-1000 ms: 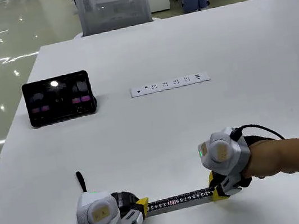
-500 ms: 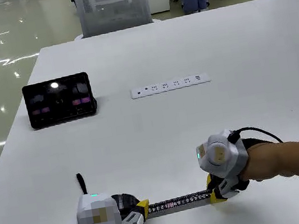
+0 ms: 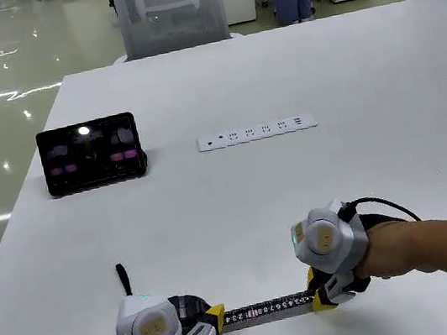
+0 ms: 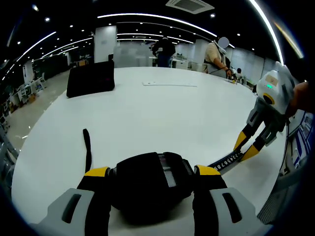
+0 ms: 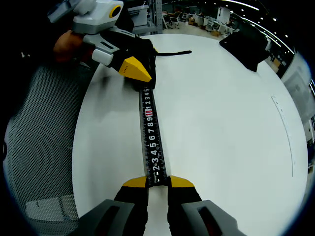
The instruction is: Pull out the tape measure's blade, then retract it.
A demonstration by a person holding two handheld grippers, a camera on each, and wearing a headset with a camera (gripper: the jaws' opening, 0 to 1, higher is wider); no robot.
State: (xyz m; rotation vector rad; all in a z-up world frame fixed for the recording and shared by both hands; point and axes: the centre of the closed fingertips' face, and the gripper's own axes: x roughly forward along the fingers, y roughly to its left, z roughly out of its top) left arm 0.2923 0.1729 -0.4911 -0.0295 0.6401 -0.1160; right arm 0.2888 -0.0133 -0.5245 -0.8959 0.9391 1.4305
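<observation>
The black tape measure case (image 4: pixel 150 183) lies on the white table near its front edge, and my left gripper (image 4: pixel 152 172) is shut on its sides. In the head view the case (image 3: pixel 190 307) sits in front of the left gripper (image 3: pixel 201 318). A short length of the blade (image 3: pixel 267 308) runs right from the case to my right gripper (image 3: pixel 319 298). In the right gripper view the numbered blade (image 5: pixel 151 132) stretches from the case (image 5: pixel 141 55) down to the right gripper (image 5: pixel 157 182), which is shut on the blade's end. The case's black strap (image 3: pixel 123 277) trails away on the table.
A dark tablet (image 3: pixel 91 153) stands at the table's left. A white power strip (image 3: pixel 257 131) lies mid-table. A chair (image 3: pixel 169 10) stands beyond the far edge, with people behind it. The table's left edge (image 3: pixel 24 199) drops to a glossy floor.
My right gripper has moved left toward the case, and the exposed blade has become shorter. The left gripper has kept its hold on the case.
</observation>
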